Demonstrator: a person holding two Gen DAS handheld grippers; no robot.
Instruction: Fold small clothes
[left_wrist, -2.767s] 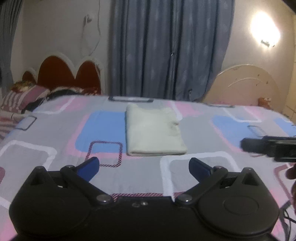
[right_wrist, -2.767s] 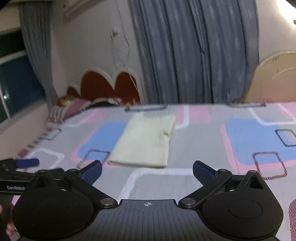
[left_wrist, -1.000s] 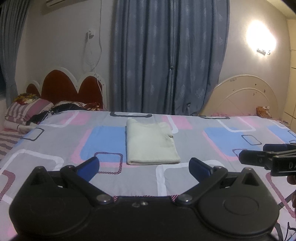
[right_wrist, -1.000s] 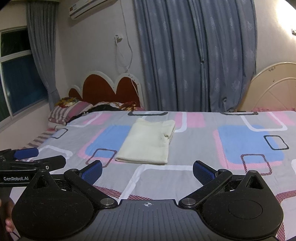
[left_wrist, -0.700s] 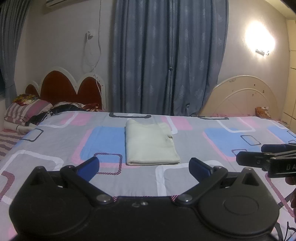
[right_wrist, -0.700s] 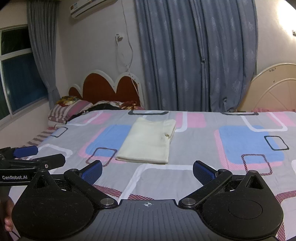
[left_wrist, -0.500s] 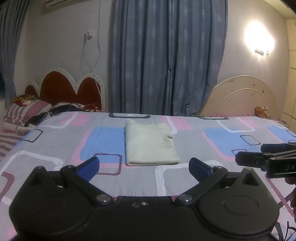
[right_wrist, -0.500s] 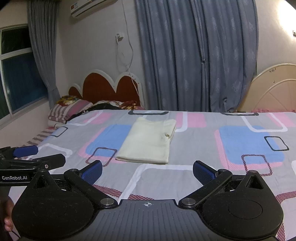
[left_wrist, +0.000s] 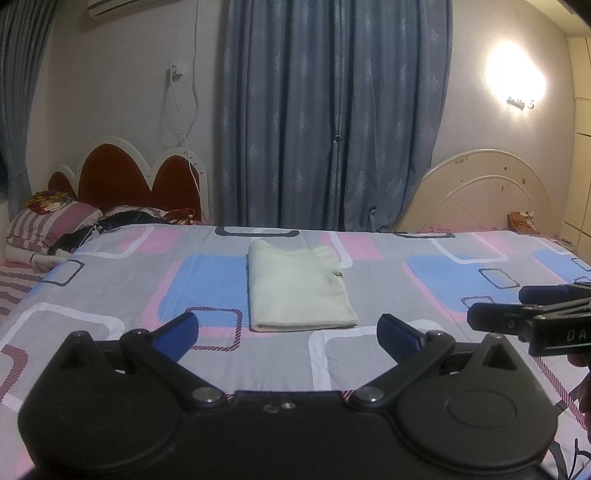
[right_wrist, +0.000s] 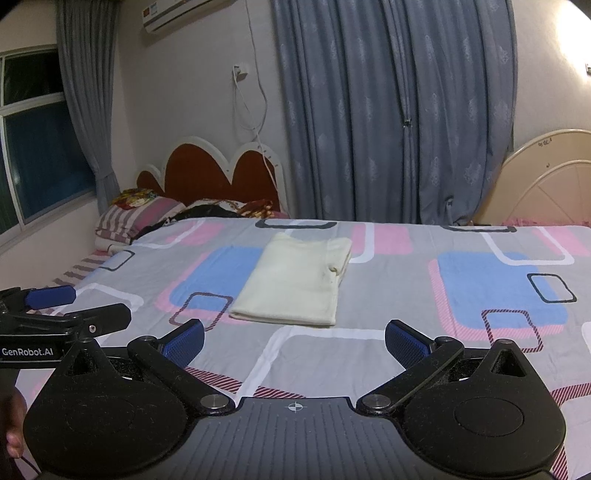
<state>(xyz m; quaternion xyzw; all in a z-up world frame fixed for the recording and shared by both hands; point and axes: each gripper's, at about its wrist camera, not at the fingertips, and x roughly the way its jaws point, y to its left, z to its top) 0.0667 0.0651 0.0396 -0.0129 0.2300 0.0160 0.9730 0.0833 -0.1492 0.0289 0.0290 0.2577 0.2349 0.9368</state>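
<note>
A cream garment (left_wrist: 297, 288) lies folded into a flat rectangle in the middle of the patterned bed sheet (left_wrist: 424, 280); it also shows in the right wrist view (right_wrist: 295, 282). My left gripper (left_wrist: 288, 332) is open and empty, held back from the garment above the bed's near side. My right gripper (right_wrist: 295, 341) is open and empty, also well short of the garment. Each gripper shows at the edge of the other's view: the right gripper (left_wrist: 532, 317) and the left gripper (right_wrist: 66, 310).
A red and white headboard (left_wrist: 125, 181) and striped pillows (left_wrist: 44, 225) are at the far left. Blue curtains (left_wrist: 332, 110) hang behind the bed. A cream headboard (left_wrist: 480, 192) leans at the right. A window (right_wrist: 33, 147) is on the left wall.
Both grippers have drawn back and lifted since 2.8 s ago, so the garment looks smaller. Over the last second they have stayed almost still. The garment has not moved.
</note>
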